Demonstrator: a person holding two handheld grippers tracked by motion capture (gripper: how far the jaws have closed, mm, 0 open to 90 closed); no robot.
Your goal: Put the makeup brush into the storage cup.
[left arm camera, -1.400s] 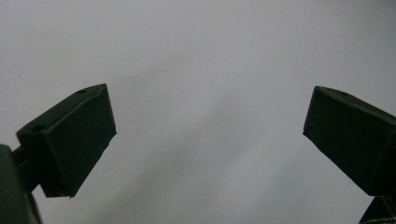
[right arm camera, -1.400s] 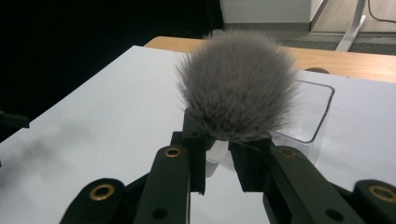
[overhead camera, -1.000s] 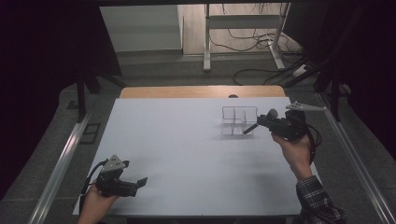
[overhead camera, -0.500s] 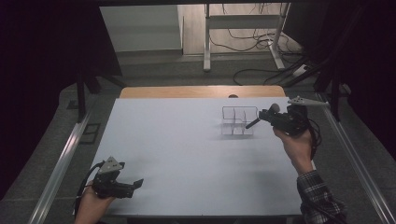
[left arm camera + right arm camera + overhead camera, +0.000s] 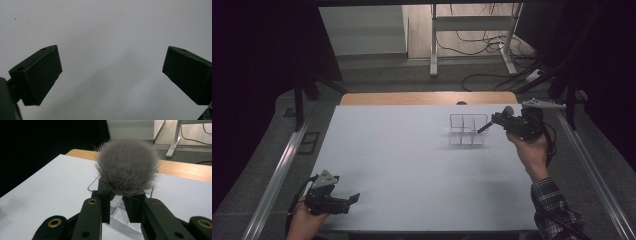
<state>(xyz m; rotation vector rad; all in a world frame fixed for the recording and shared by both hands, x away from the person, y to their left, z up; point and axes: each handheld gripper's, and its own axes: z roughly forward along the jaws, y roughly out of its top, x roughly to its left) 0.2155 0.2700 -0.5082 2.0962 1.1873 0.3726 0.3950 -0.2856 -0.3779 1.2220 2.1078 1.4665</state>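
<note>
A brush with a fluffy grey head (image 5: 127, 167) is clamped by its dark handle in my right gripper (image 5: 116, 205). In the high view that right gripper (image 5: 504, 121) hovers at the right edge of a clear, divided plastic organiser (image 5: 467, 131). The brush handle's dark tip (image 5: 482, 129) slants down-left over the organiser's right compartments, and the grey head (image 5: 508, 109) points up and away. Seen from the right gripper view, the organiser (image 5: 117, 213) lies just beyond the jaws. My left gripper (image 5: 352, 199) rests near the table's front left corner, jaws wide apart (image 5: 112, 75) over bare white surface.
The white tabletop (image 5: 402, 160) has a wooden strip (image 5: 427, 98) along its far edge. Metal rails (image 5: 277, 175) run down both sides. Beyond the table are desk legs and cables on the floor (image 5: 492, 75).
The right hand has raised the brush slightly, lifting the handle tip over the organiser. The left hand has slid a little toward the near left corner.
</note>
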